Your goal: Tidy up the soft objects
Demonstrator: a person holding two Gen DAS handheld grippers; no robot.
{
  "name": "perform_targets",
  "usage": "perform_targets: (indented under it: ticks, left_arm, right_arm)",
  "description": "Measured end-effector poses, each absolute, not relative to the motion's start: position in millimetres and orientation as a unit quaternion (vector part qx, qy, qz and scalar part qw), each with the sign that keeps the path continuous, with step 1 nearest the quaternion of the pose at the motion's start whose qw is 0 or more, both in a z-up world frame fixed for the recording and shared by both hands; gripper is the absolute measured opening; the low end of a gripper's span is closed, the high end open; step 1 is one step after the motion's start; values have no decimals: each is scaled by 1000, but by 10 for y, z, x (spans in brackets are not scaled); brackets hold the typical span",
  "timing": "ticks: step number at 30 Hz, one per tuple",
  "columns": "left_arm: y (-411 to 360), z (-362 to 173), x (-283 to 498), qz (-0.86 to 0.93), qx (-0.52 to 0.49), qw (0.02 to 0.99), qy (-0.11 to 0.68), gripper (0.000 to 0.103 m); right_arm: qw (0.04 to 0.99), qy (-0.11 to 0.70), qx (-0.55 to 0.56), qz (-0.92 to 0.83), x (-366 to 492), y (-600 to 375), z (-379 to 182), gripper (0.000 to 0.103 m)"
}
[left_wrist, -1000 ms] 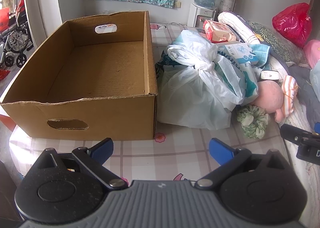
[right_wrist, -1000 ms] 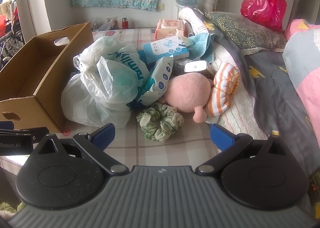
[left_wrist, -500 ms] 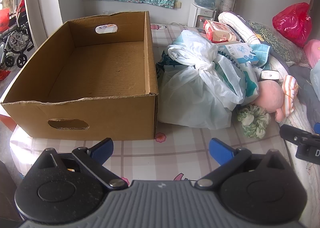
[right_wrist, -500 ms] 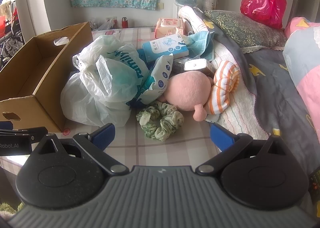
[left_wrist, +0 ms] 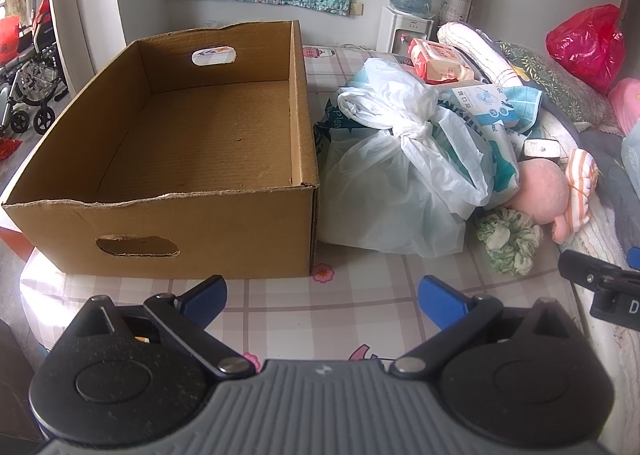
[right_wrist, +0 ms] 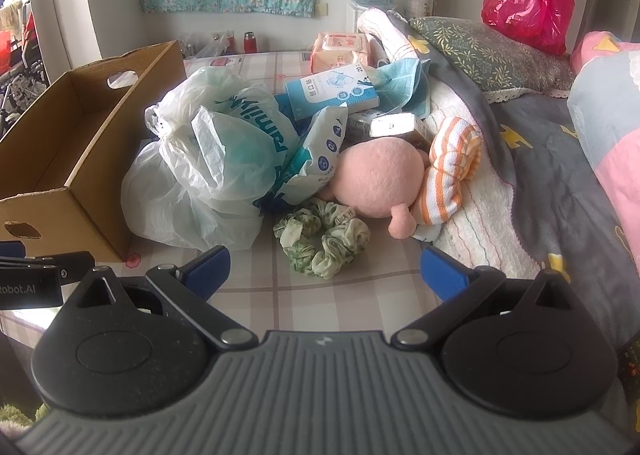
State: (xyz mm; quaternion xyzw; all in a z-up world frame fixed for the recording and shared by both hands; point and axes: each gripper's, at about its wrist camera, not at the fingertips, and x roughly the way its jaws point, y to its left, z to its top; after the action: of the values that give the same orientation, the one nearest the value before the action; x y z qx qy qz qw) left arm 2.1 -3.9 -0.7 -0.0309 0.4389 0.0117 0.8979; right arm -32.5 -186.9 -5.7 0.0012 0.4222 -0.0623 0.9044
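Left wrist view is showing the left tool [left_wrist: 322, 297] hovering spread wide and empty before the empty cardboard box [left_wrist: 192, 159], which is sitting on the checked bed sheet [left_wrist: 360, 291] with the tied plastic bag [left_wrist: 400, 175] touching its side. The right tool [right_wrist: 324, 269], equally spread and empty, is facing the green scrunchie [right_wrist: 320, 241] lying just beside the pink plush toy [right_wrist: 380, 179].

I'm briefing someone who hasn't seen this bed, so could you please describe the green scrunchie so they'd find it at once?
Start at the open cardboard box; right of it slumps a knotted white plastic bag. In front of the pink plush toy beside that bag lies the green scrunchie, the only ruffled, pale green ring of fabric there.
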Motion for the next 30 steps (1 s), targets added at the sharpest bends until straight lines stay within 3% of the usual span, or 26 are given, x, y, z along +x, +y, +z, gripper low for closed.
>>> perform_targets:
  ticks: [18, 23, 30]
  left_arm:
    - [-123, 116, 11, -5, 3, 909, 417, 102]
    - [-181, 531, 162, -35, 46, 927, 370, 102]
    - [-315, 1341, 761, -102, 64, 957, 262, 103]
  right_arm:
    - [907, 418, 17, -60, -335, -1939, -96, 102]
    - [923, 381, 24, -50, -338, -2088, 36, 102]
    - [960, 272, 63, -40, -112, -2614, 410, 102]
